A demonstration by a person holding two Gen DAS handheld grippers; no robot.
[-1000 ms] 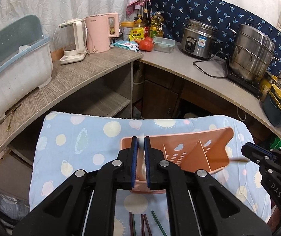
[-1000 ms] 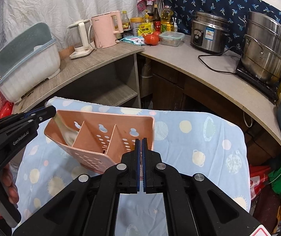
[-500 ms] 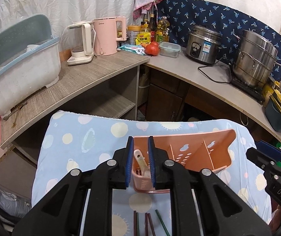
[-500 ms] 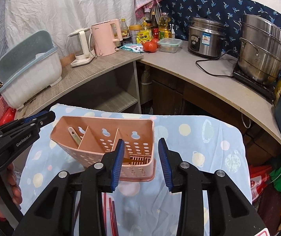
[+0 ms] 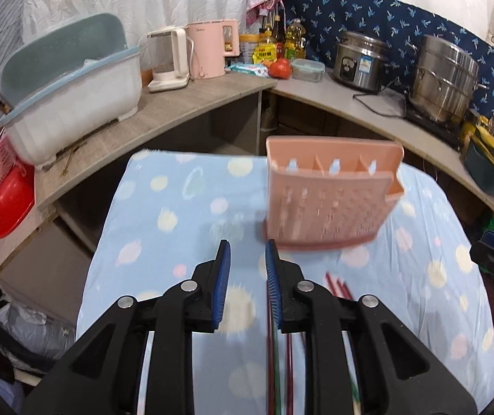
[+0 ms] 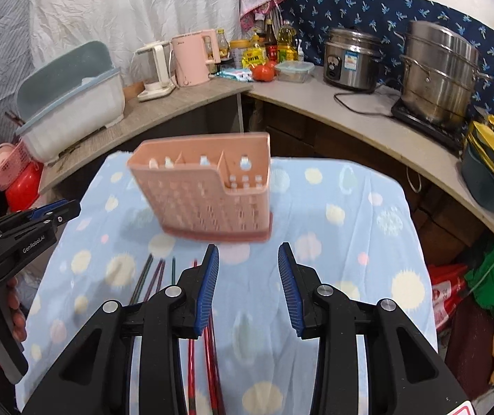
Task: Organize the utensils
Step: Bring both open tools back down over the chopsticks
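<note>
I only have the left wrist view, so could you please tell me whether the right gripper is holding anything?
Observer: No, the right gripper is open. Its jaws have just been opening, and nothing is between them.
Operator: Thank you. Where are the chopsticks relative to it?
Observer: Some red chopsticks run under its left finger, and darker chopsticks lie further left on the cloth.
</note>
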